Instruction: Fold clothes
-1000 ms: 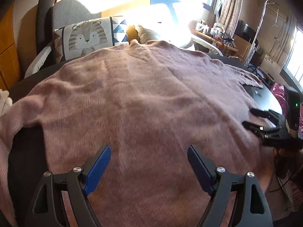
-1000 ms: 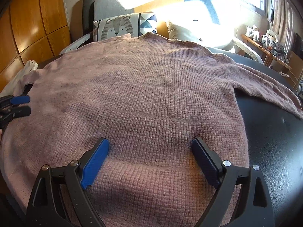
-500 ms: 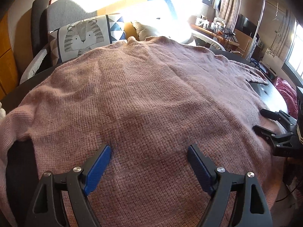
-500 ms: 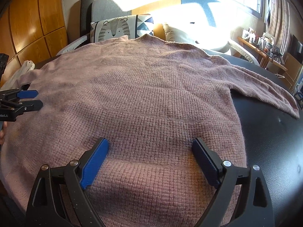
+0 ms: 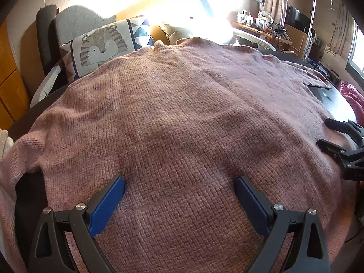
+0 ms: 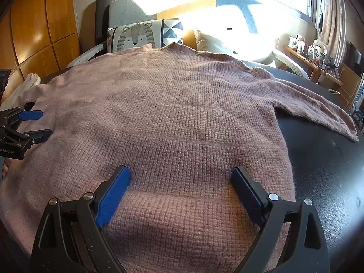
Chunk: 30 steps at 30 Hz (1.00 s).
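Observation:
A pink knitted sweater [image 5: 182,113] [image 6: 170,113] lies spread flat on a dark round table [image 6: 323,159]. Its neck points away from me. One sleeve [image 6: 318,107] stretches to the right over the tabletop, and the other sleeve [image 5: 13,159] droops off the left side. My left gripper [image 5: 179,182] [image 6: 45,123] hovers open just above the lower left part of the body. My right gripper [image 6: 180,170] [image 5: 323,131] hovers open above the lower right part, near the side edge. Neither gripper holds any cloth.
A tiger-print cushion [image 5: 102,45] [image 6: 136,37] on a grey chair [image 6: 127,11] stands behind the table. Wooden cabinet doors [image 6: 34,22] are at the left, with a white cloth [image 6: 27,86] beside them. A cluttered shelf [image 6: 318,52] runs along the far right.
Both grippers have moved forward and lower over the sweater, which now fills more of each view. The jaws have stayed open and the sweater has not shifted.

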Motion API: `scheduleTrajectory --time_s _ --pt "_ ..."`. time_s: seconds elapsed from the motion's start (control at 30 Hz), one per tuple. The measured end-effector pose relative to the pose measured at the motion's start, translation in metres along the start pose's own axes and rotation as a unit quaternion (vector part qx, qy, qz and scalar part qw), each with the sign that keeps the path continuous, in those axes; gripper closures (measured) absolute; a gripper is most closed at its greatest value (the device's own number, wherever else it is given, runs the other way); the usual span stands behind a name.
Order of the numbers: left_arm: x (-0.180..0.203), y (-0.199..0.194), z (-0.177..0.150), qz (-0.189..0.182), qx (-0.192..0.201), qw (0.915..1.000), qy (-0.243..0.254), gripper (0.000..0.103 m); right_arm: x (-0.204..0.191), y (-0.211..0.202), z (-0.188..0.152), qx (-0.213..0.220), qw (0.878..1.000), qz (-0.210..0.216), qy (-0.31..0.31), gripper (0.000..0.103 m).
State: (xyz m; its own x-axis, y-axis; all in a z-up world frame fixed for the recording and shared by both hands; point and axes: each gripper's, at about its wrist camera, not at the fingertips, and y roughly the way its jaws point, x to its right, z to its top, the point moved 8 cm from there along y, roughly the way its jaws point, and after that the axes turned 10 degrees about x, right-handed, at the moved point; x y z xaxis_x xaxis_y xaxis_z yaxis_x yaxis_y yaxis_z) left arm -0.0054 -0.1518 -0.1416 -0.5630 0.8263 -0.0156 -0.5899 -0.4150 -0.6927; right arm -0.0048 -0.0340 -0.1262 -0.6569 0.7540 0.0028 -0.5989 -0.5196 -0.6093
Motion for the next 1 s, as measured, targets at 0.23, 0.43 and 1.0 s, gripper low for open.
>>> scheduleTrajectory --time_s 0.23,0.43,1.0 --pt "0.003 -0.003 -0.005 0.009 0.000 0.9999 0.007 0.001 0.001 -0.001 0.000 0.002 1.000 -0.004 0.003 0.010" --pt "0.002 -0.004 -0.005 0.009 -0.007 0.9999 0.000 0.001 0.002 -0.003 -0.001 0.002 1.000 -0.002 0.012 0.010" --pt "-0.022 0.004 0.055 -0.022 0.015 0.9903 -0.137 0.011 0.003 -0.001 0.033 -0.042 0.999 0.017 0.013 0.010"
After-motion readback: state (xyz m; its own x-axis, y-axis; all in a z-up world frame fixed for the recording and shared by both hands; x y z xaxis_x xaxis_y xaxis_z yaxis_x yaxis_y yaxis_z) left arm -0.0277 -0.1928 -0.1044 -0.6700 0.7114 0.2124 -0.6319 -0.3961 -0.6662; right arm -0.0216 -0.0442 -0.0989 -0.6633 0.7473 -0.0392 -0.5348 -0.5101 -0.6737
